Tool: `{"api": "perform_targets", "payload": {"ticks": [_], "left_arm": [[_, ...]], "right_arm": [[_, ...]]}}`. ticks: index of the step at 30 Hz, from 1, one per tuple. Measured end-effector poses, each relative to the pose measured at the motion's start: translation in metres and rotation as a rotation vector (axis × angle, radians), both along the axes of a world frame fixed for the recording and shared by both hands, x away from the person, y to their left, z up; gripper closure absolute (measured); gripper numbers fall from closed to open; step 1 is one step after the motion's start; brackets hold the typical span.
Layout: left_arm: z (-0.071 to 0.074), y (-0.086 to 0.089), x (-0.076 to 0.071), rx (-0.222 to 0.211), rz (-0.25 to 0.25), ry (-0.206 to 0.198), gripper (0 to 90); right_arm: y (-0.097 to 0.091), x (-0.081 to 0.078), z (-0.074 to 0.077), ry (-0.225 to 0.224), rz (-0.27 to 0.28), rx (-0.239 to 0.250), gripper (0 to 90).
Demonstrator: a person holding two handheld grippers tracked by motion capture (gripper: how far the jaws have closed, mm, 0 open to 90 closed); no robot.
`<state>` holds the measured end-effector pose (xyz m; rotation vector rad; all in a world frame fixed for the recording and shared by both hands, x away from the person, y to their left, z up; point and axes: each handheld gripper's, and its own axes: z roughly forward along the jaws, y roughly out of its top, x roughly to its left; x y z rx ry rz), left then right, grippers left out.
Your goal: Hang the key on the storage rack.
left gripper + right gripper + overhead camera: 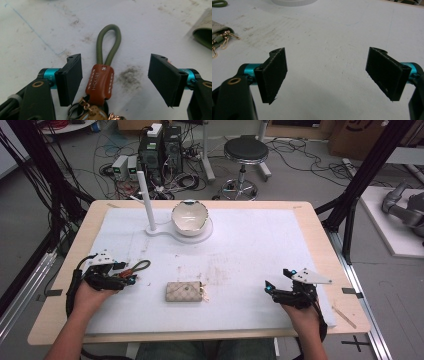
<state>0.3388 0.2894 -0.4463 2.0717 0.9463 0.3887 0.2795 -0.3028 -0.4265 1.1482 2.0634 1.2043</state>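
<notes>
**Left gripper lines up on the key strap**

White matting [250, 250], stained in places, covers the wooden table, with cables and a stool on the floor beyond it.

At the left, the left gripper [115, 77] hangs low over the mat with its jaws spread either side of a key strap [102, 80]: a brown leather tab with an olive cord loop running away from the gripper, and rings and small charms at the near end. Neither pad touches the leather; a gap shows on both sides. The step in hand looks like the grasp of this strap, with the approach about done and the squeeze not yet made. The next move calls for bringing the pads in squarely on the leather tab, not the loose rings, so the strap does not twist or slip when lifted.

Near the middle, a beige key pouch [184, 291] lies flat, its gold clips showing at one end. Farther back stand a white post on a base [148, 202] and a white bowl [189, 217] just beside it.

At the right, the right gripper [327, 75] hovers over bare mat, jaws wide apart, nothing between them, well apart from the pouch.
</notes>
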Motion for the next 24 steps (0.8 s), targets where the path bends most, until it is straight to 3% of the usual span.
{"api": "perform_targets", "payload": {"ticks": [3, 9, 13, 16, 22, 24], "left_arm": [[-0.004, -0.001, 0.003, 0.066, -0.003, 0.024, 30.7], [-0.004, 0.001, 0.003, 0.054, 0.004, 0.021, 41.7], [-0.002, 0.004, 0.0, 0.066, -0.024, 0.016, 64.1], [-0.003, 0.007, 0.0, 0.048, -0.025, 0.019, 67.3], [0.002, 0.002, -0.002, 0.083, -0.018, 0.018, 70.4], [0.006, 0.0, -0.003, 0.077, -0.025, -0.005, 70.4]], "right_arm": [[-0.002, -0.002, 0.0, 0.002, -0.005, 0.0, 17.7], [-0.004, -0.005, -0.002, 0.01, -0.01, -0.001, 17.7], [-0.002, -0.005, -0.001, 0.005, -0.007, 0.0, 17.7], [0.0, -0.005, -0.001, 0.006, 0.0, -0.005, 17.7], [0.005, -0.002, -0.004, 0.011, 0.017, -0.024, 17.7], [0.006, -0.001, -0.004, 0.011, 0.024, -0.03, 17.7]]}}
